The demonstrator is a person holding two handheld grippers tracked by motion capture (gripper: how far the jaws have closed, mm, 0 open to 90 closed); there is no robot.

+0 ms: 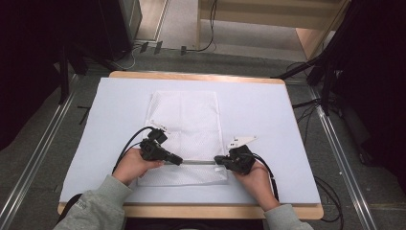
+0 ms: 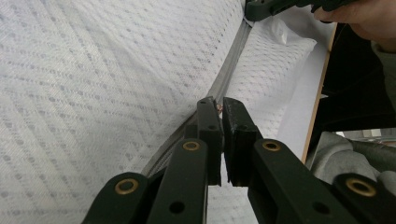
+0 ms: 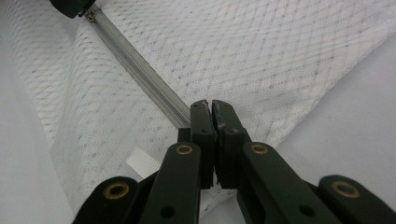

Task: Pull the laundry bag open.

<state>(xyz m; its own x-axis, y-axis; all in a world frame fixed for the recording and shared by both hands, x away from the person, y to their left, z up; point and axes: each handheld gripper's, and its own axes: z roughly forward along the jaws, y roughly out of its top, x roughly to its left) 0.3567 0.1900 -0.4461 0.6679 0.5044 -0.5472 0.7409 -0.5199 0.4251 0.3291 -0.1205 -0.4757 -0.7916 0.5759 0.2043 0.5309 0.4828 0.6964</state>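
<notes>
A white mesh bag (image 1: 186, 120) lies flat on the table, and a grey zipper (image 1: 198, 162) runs across it near its front end. My left gripper (image 1: 178, 160) is at the zipper's left part. In the left gripper view its jaws (image 2: 218, 105) are shut on a small coppery zipper pull on the zipper (image 2: 229, 74). My right gripper (image 1: 219, 158) is at the zipper's right end. In the right gripper view it (image 3: 209, 106) is shut on the end of the zipper (image 3: 140, 74) at the bag's edge. The zipper stretch between the grippers looks closed.
A pale sheet (image 1: 268, 110) covers the wooden table, whose front edge (image 1: 191, 211) is close to my forearms. Cables trail from both grippers. Dark stands and rails flank the table on the floor.
</notes>
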